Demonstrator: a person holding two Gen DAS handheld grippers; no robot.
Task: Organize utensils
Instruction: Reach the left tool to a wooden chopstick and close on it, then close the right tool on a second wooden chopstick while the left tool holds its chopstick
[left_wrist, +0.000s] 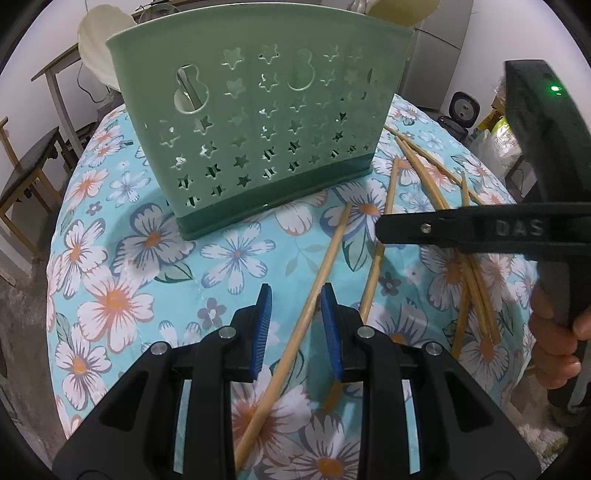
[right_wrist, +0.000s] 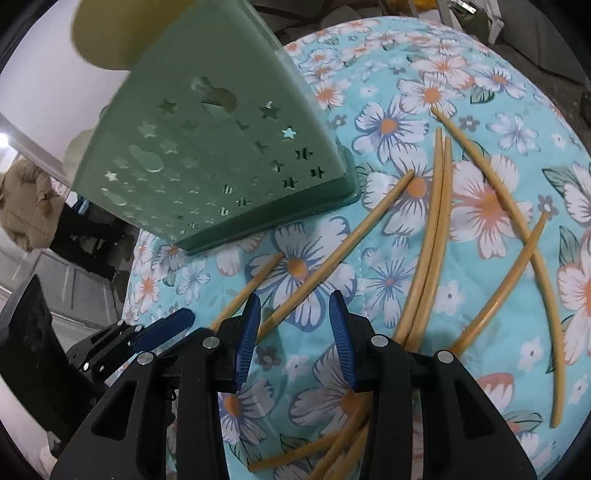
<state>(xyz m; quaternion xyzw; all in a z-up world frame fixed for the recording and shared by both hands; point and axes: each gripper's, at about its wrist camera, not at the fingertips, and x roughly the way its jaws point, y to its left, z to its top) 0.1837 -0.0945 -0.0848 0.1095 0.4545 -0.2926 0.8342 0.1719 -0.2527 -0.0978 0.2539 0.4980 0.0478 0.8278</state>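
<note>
A green utensil holder (left_wrist: 255, 122) with star cut-outs stands upright on the flowered tablecloth (left_wrist: 122, 295); in the right wrist view the holder (right_wrist: 221, 158) is at upper left. Several bamboo chopsticks (right_wrist: 439, 229) lie loose to its right. My left gripper (left_wrist: 295, 293) hangs open low over one chopstick (left_wrist: 321, 273), which runs between its blue pads close to the right one. My right gripper (right_wrist: 295, 299) is open above another chopstick (right_wrist: 343, 247). From the left wrist view the right gripper (left_wrist: 384, 229) reaches in side-on from the right, held by a hand (left_wrist: 557, 343).
Cream utensils (left_wrist: 98, 40) stick up out of the holder. The round table's edge (left_wrist: 55, 280) drops away at left, with wooden stools (left_wrist: 29, 166) beyond. A black appliance (left_wrist: 463, 107) and bags sit past the far right. A person in beige (right_wrist: 26, 199) is at left.
</note>
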